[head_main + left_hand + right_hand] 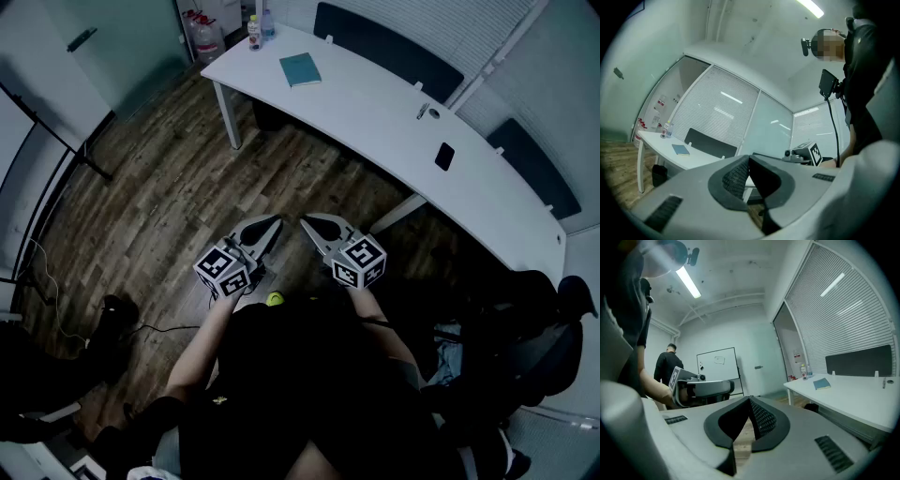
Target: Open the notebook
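Your L tool [275,221] is shut: in the left gripper view the pads meet tip to tip w/ nothing betw. them. Your R tool [306,220] is closed & empty too, its pads together in the right gripper view. You hold both out in front of your body, side by side, w/ the marker cubes nearest you. The tips angle toward each other but stay apart. Both hang over the wood floor [159,206] and touch nothing. The notebook [300,69] has a teal cover & lies flat and closed on the white tabletop [375,117]. It's well apart from both tools, toward the tabletop's left end in the head view. Two bottles [254,34] stand near that end's corner, just past the notebook. Further right on the tabletop lies a small dark flat item [444,156], maybe a phone, can't tell. Betw. it & the notebook is a smaller bit, too small to ID. A dark panel [384,47] runs along the tabletop's far edge, w/ blinds behind it. In the right gripper view your L tool shows at left. Beyond it is a whiteboard [717,364] on a stand & a person [667,363] in a dark top, back turned.
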